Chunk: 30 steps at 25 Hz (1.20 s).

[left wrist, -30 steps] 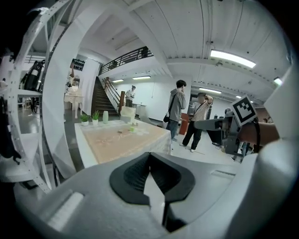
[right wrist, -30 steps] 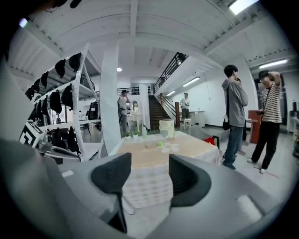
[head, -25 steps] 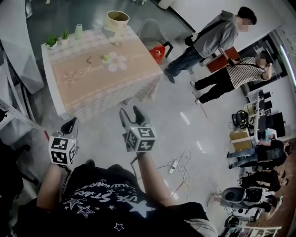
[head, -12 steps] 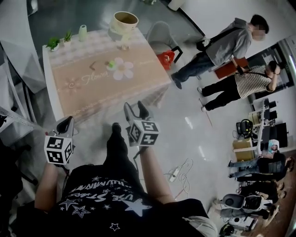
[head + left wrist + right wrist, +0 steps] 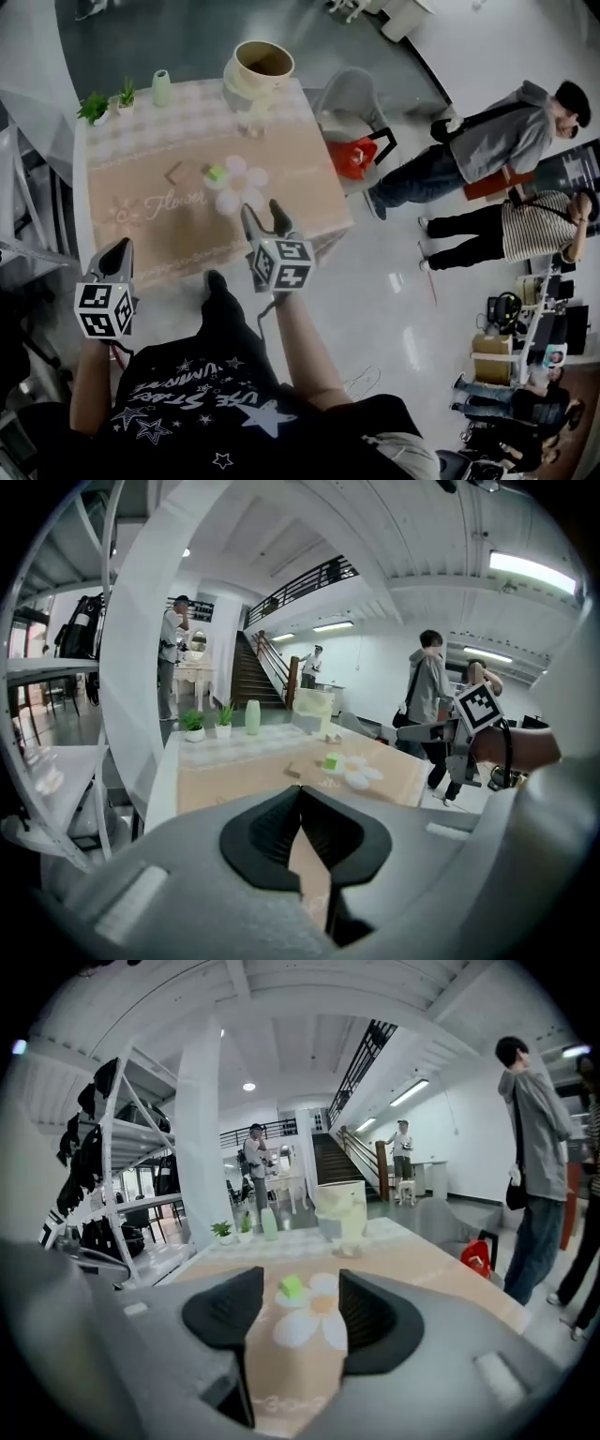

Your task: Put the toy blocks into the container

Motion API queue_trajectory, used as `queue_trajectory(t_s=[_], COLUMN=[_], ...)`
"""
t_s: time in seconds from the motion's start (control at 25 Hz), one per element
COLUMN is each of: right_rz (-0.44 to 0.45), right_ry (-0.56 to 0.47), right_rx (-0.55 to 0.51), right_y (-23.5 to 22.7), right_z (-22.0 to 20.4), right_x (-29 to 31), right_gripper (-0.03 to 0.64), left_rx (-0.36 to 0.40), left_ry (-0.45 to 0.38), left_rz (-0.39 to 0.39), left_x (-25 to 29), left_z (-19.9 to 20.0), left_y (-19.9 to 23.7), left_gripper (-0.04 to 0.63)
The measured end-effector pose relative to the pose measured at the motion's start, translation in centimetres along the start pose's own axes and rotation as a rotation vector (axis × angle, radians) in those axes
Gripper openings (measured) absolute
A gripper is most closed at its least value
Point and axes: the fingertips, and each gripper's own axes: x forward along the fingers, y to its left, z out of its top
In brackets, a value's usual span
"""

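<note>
Toy blocks lay near the middle of the desk (image 5: pixel 141 230), two as far as could be told: a green block (image 5: pixel 216 173) touching the printed flower (image 5: pixel 234 187) and a thin brown piece (image 5: pixel 173 172) near it on the left. One cream container (image 5: pixel 258 67) stood at the desk's far edge, well apart from both. Two potted plants (image 5: pixel 94 106) and one green vase (image 5: pixel 161 87) stood at the far left corner. Off the right edge were one grey chair (image 5: pixel 352 92) and one red bag (image 5: pixel 354 157), with two people (image 5: pixel 497 141) standing beyond them. Nothing lay between the grippers and the blocks.

The right gripper (image 5: pixel 262 214) hung over the desk's near edge, its fingers (image 5: pixel 225 1312) wide apart and empty. The left gripper (image 5: pixel 120 251) hung off the near left corner, its fingers (image 5: pixel 272 832) closed tip to tip on nothing.

A second earlier both grippers had been over the floor, short of the desk; the person had since stepped closer.
</note>
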Motion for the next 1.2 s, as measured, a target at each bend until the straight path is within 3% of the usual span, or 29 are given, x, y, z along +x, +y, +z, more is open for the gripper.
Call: queue_trajectory(t_s=[0.48,0.8,1.2], right_rz=[0.106,0.173,0.293], right_ry=[0.096,0.185,0.372], right_rx=[-0.016,-0.084,-0.235], right_y=[-9.3,-11.9,-13.1], right_z=[3.6,3.7,1.2], right_x=[11.6,17.9,24.0], right_gripper=[0.255,0.255,0.255], left_rx=[-0.046,-0.078,-0.101], left_ry=[0.041,0.058,0.126], left_rz=[0.137,0.204,0.255], left_x=[10.7,14.6,17.3], left_z=[5.8,7.1,6.8], left_y=[-1.2,-1.2,-0.3], left_gripper=[0.011,0.011,0.011])
